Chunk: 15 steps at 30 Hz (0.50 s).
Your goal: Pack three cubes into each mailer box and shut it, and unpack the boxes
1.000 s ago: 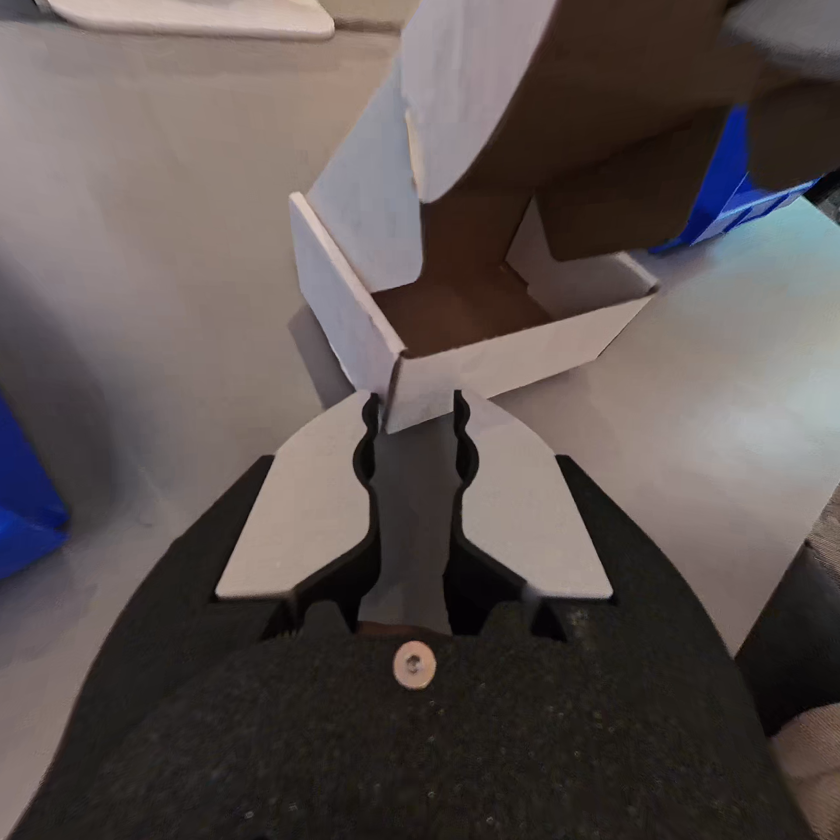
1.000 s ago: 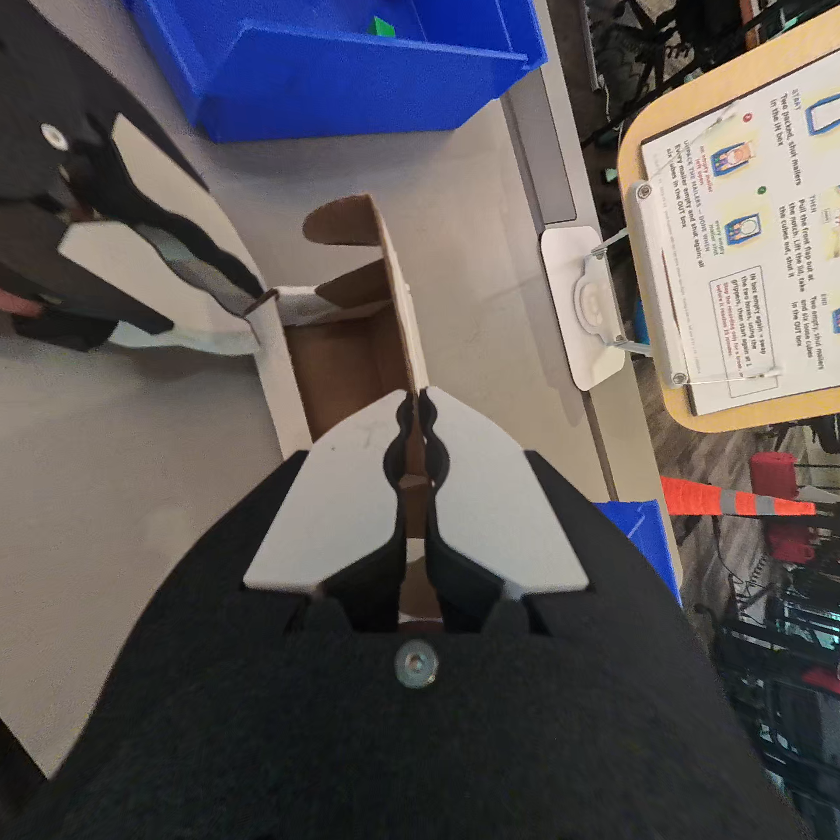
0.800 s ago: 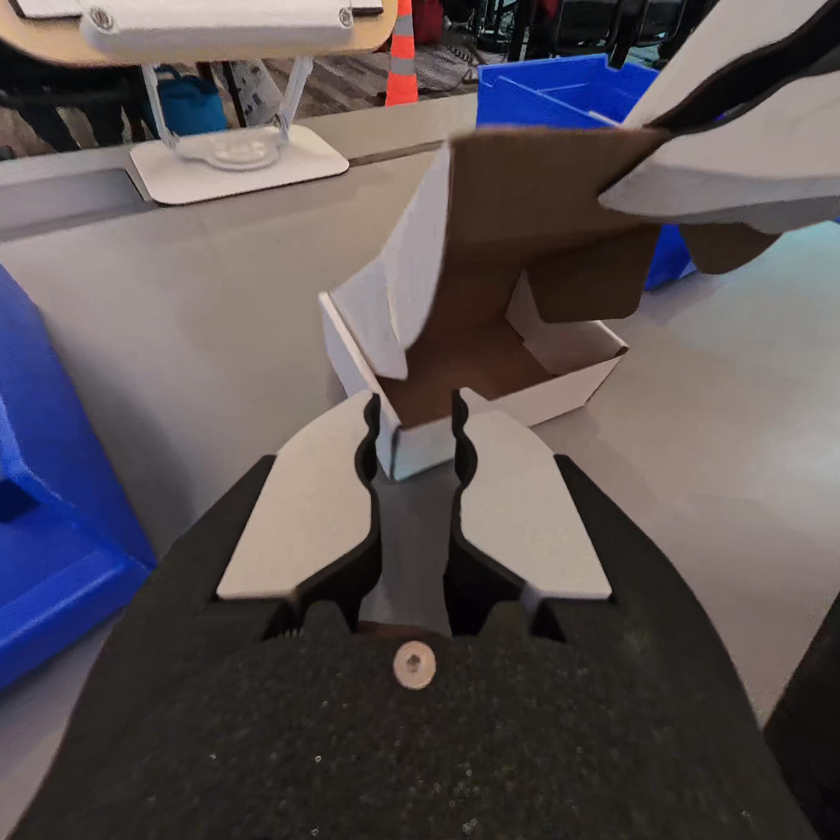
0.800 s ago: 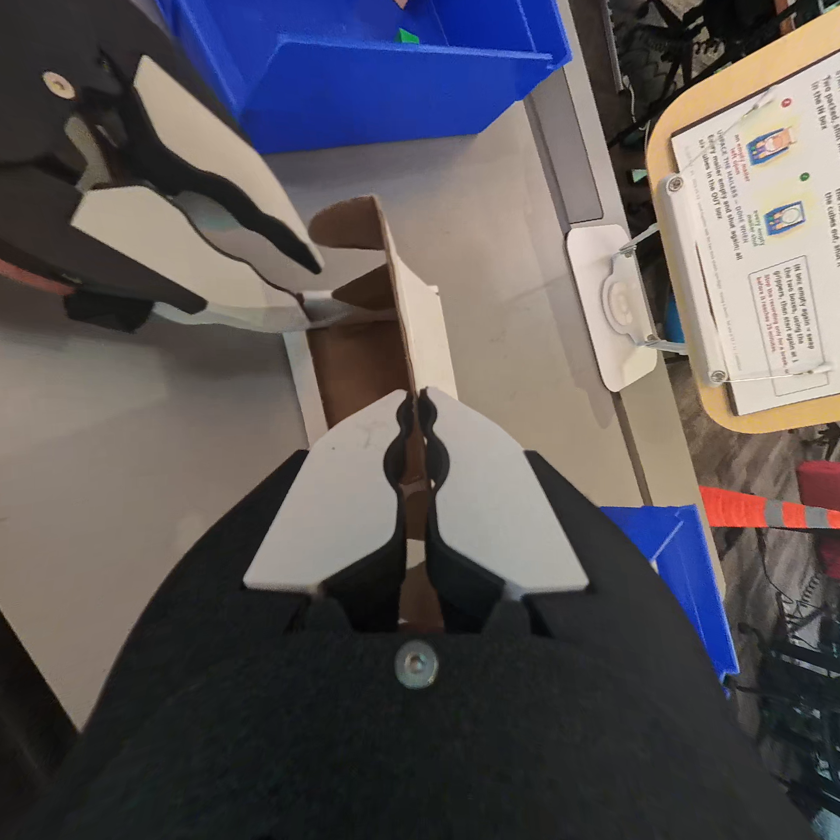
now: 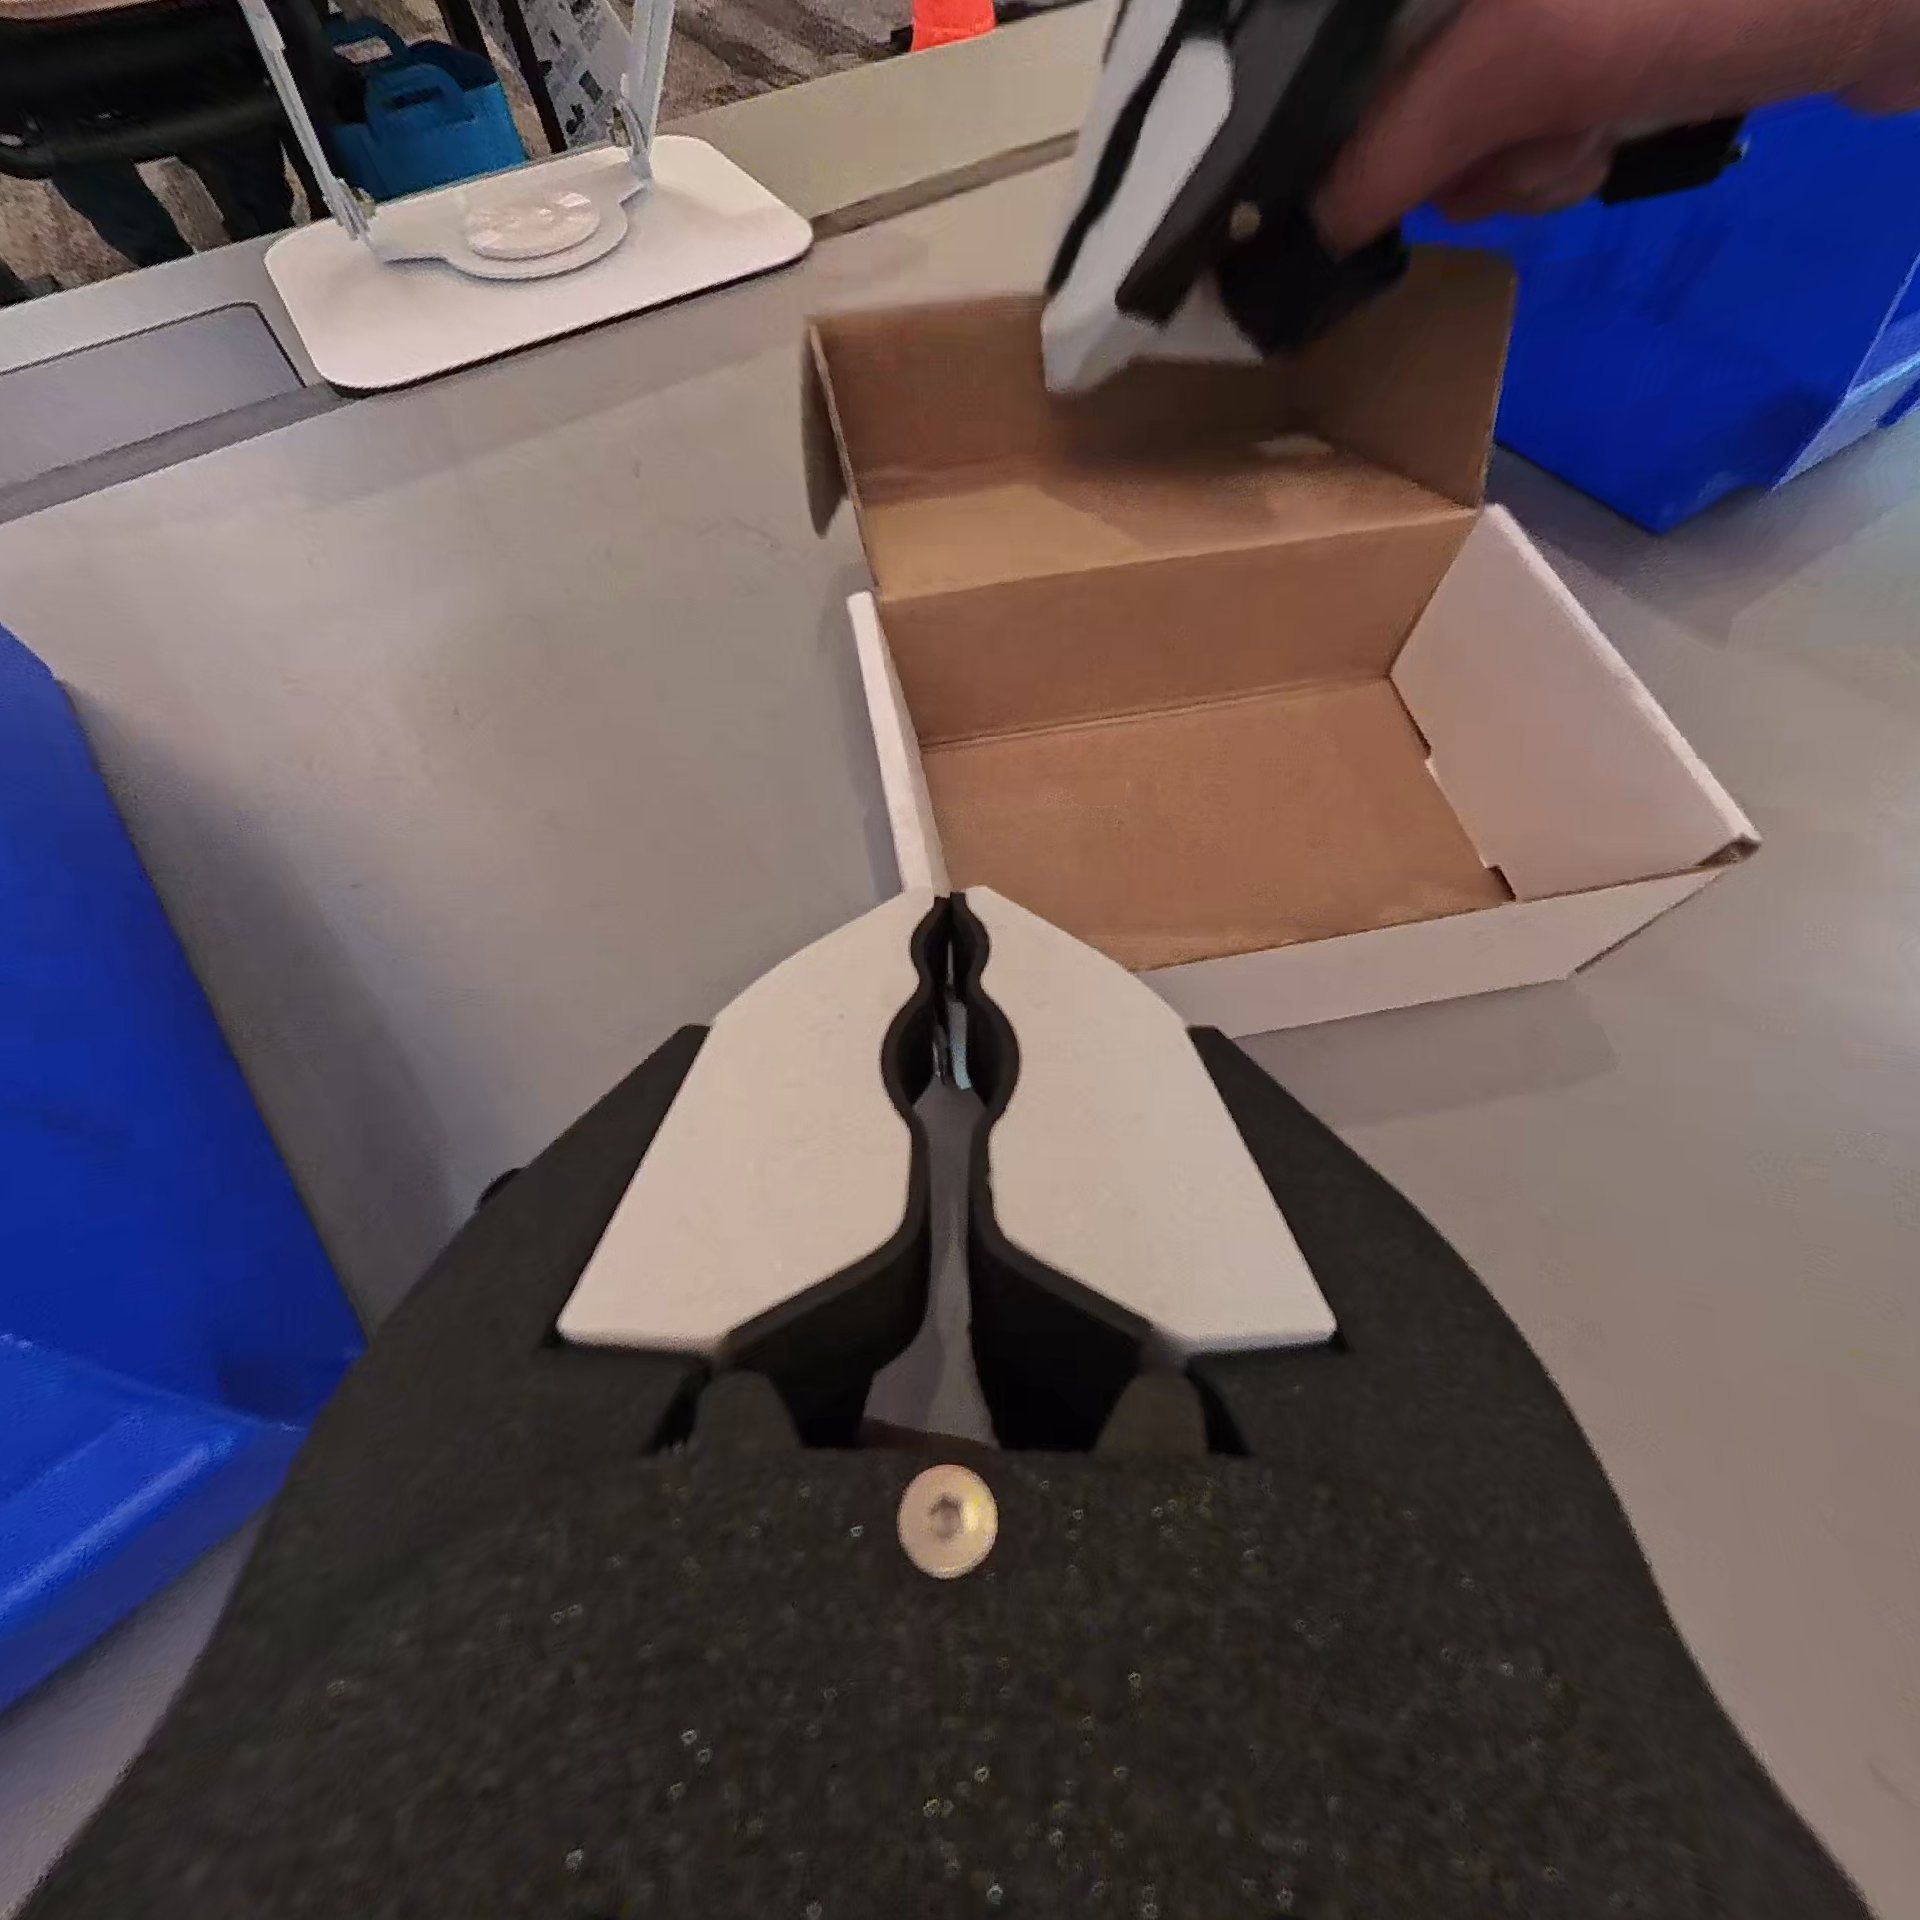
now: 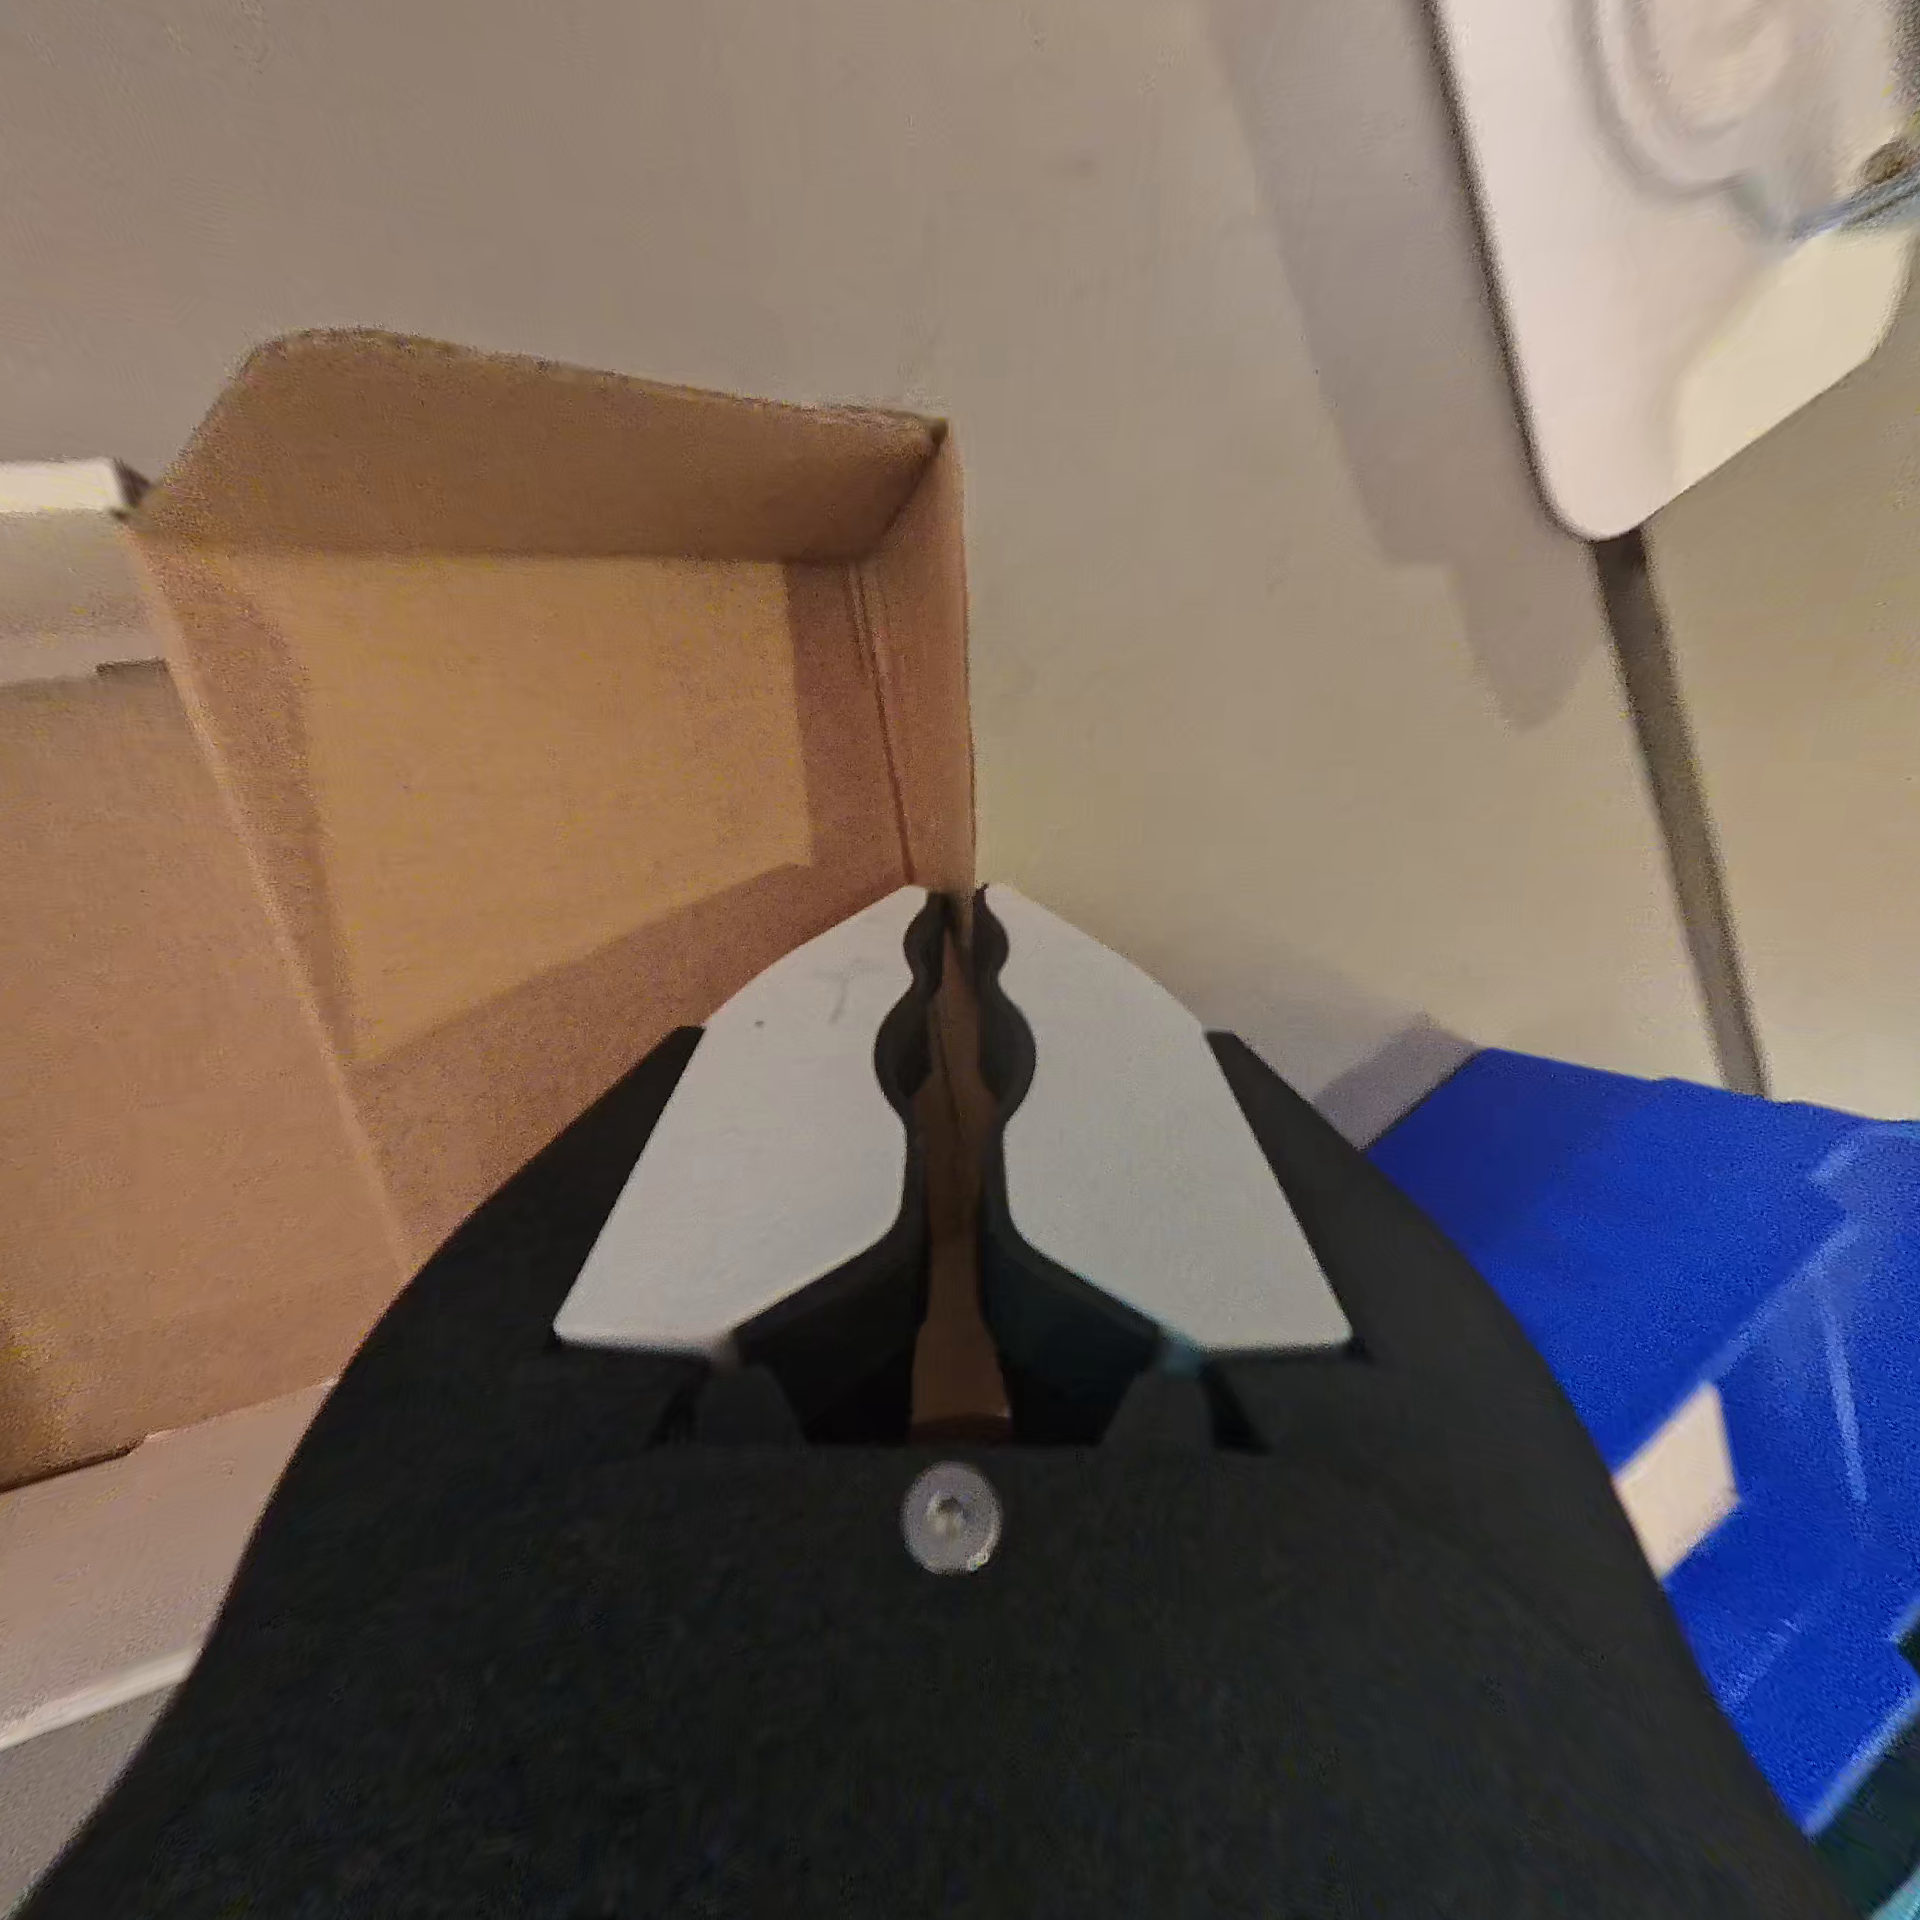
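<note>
A white mailer box [image 5: 1558, 748] with a brown inside stands open on the grey table, and I see no cubes in it. My left gripper [image 5: 951, 914] is shut on the box's near left corner wall. The lid [image 5: 1039, 436] stands upright at the back. My right gripper [image 6: 961, 899] is shut on the edge of the lid's brown front flap [image 6: 520, 727]. It also shows, blurred, in the left wrist view [image 5: 1081, 353] above the lid, held by a hand.
One blue bin [image 5: 104, 1143] stands at the left and another [image 5: 1714, 312] behind the box at the right; the latter also shows in the right wrist view [image 6: 1662, 1351]. A white stand base [image 5: 540, 260] sits at the table's far edge.
The right gripper has swung the lid up and back, so the box now stands wide open. The left gripper has closed on the box's corner.
</note>
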{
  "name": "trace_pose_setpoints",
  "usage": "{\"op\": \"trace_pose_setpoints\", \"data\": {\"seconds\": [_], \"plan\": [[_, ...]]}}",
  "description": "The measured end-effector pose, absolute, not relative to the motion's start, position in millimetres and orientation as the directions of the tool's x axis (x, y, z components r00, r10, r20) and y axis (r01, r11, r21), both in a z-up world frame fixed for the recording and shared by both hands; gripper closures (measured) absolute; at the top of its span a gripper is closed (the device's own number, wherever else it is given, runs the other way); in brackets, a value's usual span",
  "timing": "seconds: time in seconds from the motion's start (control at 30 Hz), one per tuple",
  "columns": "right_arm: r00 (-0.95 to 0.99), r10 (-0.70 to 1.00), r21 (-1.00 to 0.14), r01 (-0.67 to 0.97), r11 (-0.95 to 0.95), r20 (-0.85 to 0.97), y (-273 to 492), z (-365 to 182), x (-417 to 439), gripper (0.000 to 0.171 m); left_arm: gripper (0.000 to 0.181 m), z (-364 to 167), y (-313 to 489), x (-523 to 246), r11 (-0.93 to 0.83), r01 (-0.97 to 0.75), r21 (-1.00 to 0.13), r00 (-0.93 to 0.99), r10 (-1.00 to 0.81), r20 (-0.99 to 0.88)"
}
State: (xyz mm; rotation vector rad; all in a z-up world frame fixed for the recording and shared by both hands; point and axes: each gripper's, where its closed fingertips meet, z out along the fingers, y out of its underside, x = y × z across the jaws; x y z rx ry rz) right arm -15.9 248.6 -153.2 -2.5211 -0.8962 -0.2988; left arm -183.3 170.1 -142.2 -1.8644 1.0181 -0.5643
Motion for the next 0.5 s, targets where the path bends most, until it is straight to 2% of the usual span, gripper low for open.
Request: {"op": "trace_pose_setpoints", "data": {"seconds": [0.13, 0.23, 0.27, 0.3, 0.33, 0.43, 0.5], "plan": [[0.816, 0.527, -0.364, 0.578, -0.730, 0.238, 245.1, -166.6, -13.3, 0.164, 0.181, -141.6, 171.6, -183.0, -0.244, -0.410, -0.879, 0.562, -0.826, -0.033], [0.833, 0.497, -0.438, 0.552, -0.709, 0.244, 250.7, -140.2, -11.7, 0.165, 0.181, -141.2, 170.9, -183.9, -0.230, -0.427, -0.874, 0.562, -0.825, -0.057], [0.839, 0.480, -0.481, 0.542, -0.689, 0.257, 250.9, -121.0, -13.8, 0.153, 0.181, -139.9, 171.0, -184.7, -0.206, -0.440, -0.874, 0.567, -0.818, -0.093], [0.846, 0.453, -0.515, 0.531, -0.673, 0.282, 247.8, -98.2, -14.0, 0.129, 0.181, -139.6, 170.7, -185.0, -0.191, -0.450, -0.873, 0.574, -0.810, -0.118], [0.847, 0.429, -0.553, 0.530, -0.643, 0.313, 240.7, -73.1, -15.3, 0.116, 0.181, -141.0, 169.1, -184.5, -0.189, -0.461, -0.867, 0.574, -0.809, -0.129], [0.847, 0.386, -0.741, 0.516, -0.430, 0.366, 195.1, -5.3, -39.0, 0.111, 0.181, -147.7, 162.7, -180.6, -0.194, -0.483, -0.854, 0.557, -0.821, -0.128], [0.847, 0.461, -0.844, 0.433, -0.316, 0.263, 146.0, -2.3, -73.6, 0.109, 0.181, -148.1, 162.0, -180.3, -0.182, -0.484, -0.856, 0.558, -0.818, -0.141]]}}
